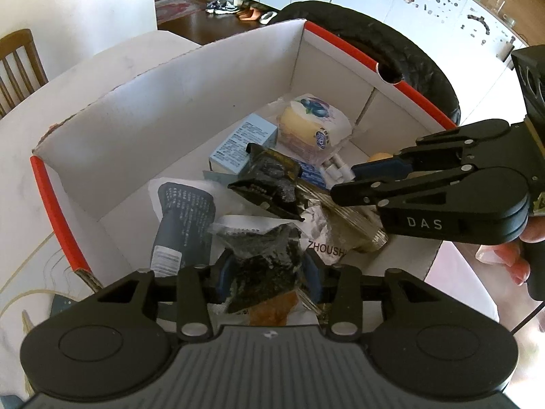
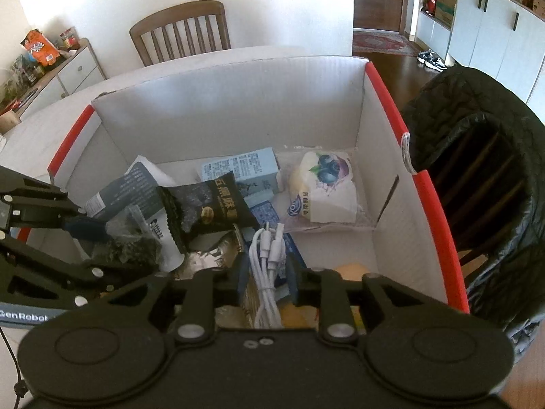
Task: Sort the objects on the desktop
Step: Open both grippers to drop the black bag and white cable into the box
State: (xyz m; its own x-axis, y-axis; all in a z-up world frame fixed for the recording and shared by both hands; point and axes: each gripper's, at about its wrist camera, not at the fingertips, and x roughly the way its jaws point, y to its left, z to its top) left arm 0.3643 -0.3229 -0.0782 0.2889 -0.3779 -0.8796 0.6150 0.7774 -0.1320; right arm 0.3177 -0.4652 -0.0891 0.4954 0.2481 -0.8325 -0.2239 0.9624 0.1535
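1. The left gripper (image 1: 269,266) is pointing steeply down into a white cardboard box (image 1: 170,102) with red-taped edges, which is sitting on a pale table (image 1: 102,64).
2. Its blue pads (image 1: 226,272) are sitting right at either side of a clear packet of dark flakes (image 1: 265,259). I cannot tell whether they are pressing on it or only flanking it.
3. That packet is lying near the box's front wall, on top of other wrappers, including one printed ZHOUSH (image 1: 327,252).
4. The right gripper (image 2: 267,276) is also reaching down into the box, with its jaws slightly parted around a coiled white cable (image 2: 265,262). A narrow gap is showing beside the cable, so the pads are not clamping it.
5. In the left wrist view the right gripper (image 1: 344,180) is coming in from the right, with a person's fingers (image 1: 511,262) wrapping its handle.
6. A blueberry cake pack (image 2: 323,184) is lying toward the box's far right corner, and a light-blue carton (image 2: 245,170) is lying just beside it on the left.
7. A black sesame snack bag (image 2: 207,204) is leaning in the middle, overlapping a dark grey pouch (image 2: 136,187).
8. A black jacket (image 2: 477,136) is hanging over a chair just outside the box's right wall, and a wooden chair (image 2: 180,30) is standing beyond the table.
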